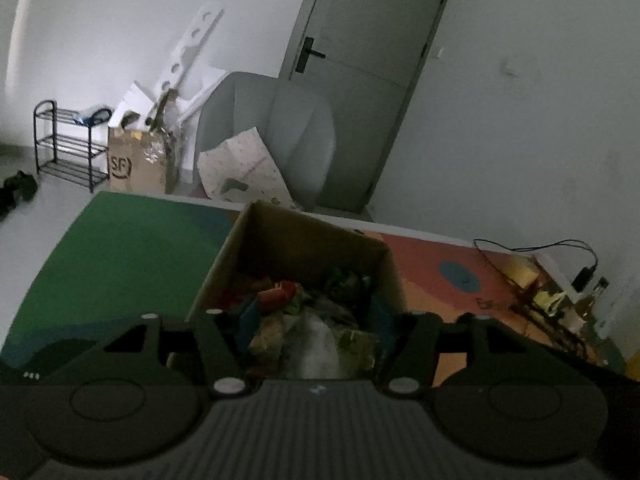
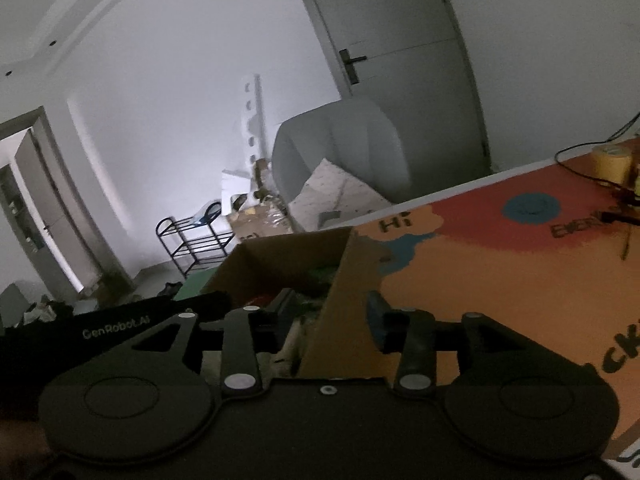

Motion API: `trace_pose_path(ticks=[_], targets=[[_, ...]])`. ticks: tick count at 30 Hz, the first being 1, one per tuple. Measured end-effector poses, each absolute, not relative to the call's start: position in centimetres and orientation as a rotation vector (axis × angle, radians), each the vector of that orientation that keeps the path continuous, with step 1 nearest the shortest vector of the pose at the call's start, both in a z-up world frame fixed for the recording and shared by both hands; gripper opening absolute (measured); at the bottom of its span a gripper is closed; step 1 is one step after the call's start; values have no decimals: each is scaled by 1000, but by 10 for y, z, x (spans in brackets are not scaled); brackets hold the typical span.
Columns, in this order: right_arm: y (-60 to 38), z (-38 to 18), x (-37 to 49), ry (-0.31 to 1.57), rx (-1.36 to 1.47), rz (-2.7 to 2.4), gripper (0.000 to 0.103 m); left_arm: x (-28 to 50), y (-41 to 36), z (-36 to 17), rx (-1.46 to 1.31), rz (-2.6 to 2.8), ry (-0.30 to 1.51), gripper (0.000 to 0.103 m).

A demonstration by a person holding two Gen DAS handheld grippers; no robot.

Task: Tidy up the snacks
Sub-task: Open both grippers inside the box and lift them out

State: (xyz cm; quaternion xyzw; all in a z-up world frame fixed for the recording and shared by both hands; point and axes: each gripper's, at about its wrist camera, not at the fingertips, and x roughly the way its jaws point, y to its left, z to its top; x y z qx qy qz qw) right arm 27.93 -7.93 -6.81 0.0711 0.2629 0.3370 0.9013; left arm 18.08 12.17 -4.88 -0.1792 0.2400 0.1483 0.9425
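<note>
Lying heaped in the open cardboard box [image 1: 296, 236]: snacks [image 1: 288, 300] in red, green, blue and pale wrappers, too dim and blurred for reading any label. Standing on the worktop [image 1: 120, 264], near its middle, with the printed mat showing green on one side of the box and orange and red on the other.

Hovering just over the near end of the box: left hand-held gripper [image 1: 316, 336], jaws standing spread, pointing down onto the wrappers and pinching nothing visible.

Straddling the right wall of the box: right hand-held gripper [image 2: 328, 320], jaws parted, one finger reaching inside the box and the other staying outside over the orange mat; cannot tell whether the pads are touching the cardboard.

Sitting well apart on the far right of the worktop: a yellow tape roll [image 2: 610, 160] beside a black cable [image 1: 540, 246].

Standing beyond the worktop: a grey armchair [image 1: 280, 128], a grey door [image 1: 360, 60], a brown carton [image 1: 136, 164] and a black shoe rack [image 1: 68, 148].
</note>
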Motion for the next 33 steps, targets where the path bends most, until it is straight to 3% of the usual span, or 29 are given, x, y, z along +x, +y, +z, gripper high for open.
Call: trace_pose_path(ticks=[11, 16, 22, 27, 33], targets=[[-101, -69, 273, 536, 155, 657, 57, 175, 113, -44, -348, 307, 498, 88], [-113, -68, 267, 529, 153, 631, 65, 168, 107, -42, -354, 292, 519, 91], [-126, -62, 255, 510, 150, 598, 80, 156, 99, -36, -345, 263, 518, 96], [-137, -57, 243, 492, 155, 574, 103, 144, 89, -28, -318, 236, 503, 99], [-150, -56, 233, 506, 158, 533, 103, 131, 83, -22, -295, 221, 496, 103]])
